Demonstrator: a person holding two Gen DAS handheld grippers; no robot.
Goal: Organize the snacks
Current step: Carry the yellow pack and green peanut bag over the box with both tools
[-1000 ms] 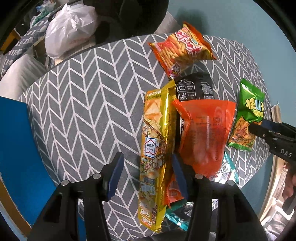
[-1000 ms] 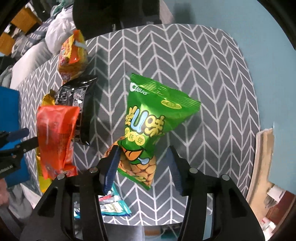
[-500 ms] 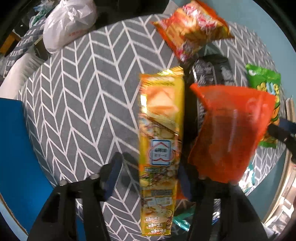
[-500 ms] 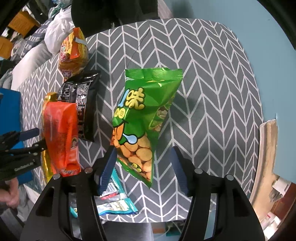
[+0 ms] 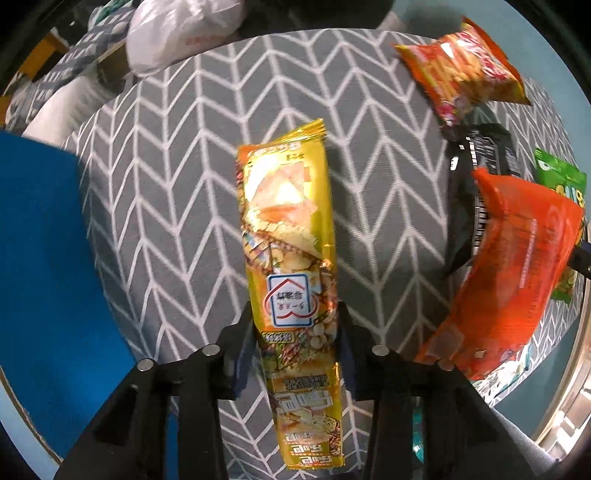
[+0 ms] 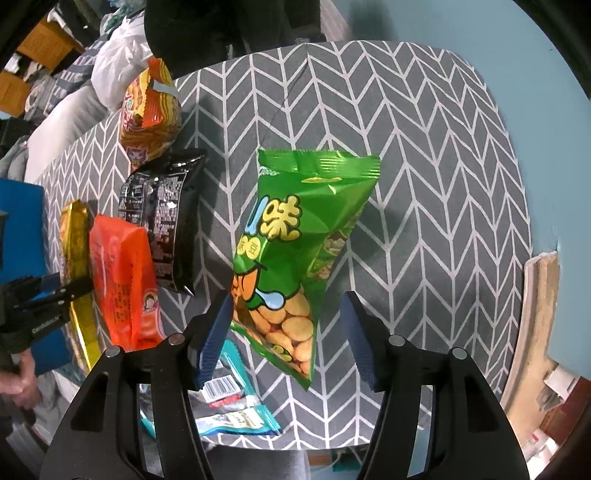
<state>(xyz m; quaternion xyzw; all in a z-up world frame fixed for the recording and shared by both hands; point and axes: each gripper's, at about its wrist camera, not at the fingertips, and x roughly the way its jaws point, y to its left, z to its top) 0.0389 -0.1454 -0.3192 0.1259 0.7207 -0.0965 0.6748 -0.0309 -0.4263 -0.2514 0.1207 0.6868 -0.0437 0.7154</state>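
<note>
A long yellow snack pack (image 5: 288,236) lies lengthwise on the grey chevron table (image 5: 166,184). My left gripper (image 5: 294,314) points down over its lower half, its jaws closing with both pads against the pack's sides. In the right wrist view a green bag of peanuts (image 6: 295,240) rests on the table between the jaws of my right gripper (image 6: 286,299). The left pad brushes the bag's edge and the right pad stands clear of it, so this gripper is open. The left gripper (image 6: 62,291) shows at the far left of that view, beside the yellow pack (image 6: 75,229).
An orange pack (image 5: 517,258), a black pack (image 5: 480,155) and an orange chips bag (image 5: 461,62) lie right of the yellow one. Teal packets (image 6: 236,413) sit at the near table edge. A blue surface (image 5: 44,258) borders the table's left; a white plastic bag (image 5: 177,33) lies beyond.
The left gripper sank and narrowed onto the yellow pack, which now lies well left of the orange pack. The right gripper's jaws widened off the green bag, and the bag turned.
</note>
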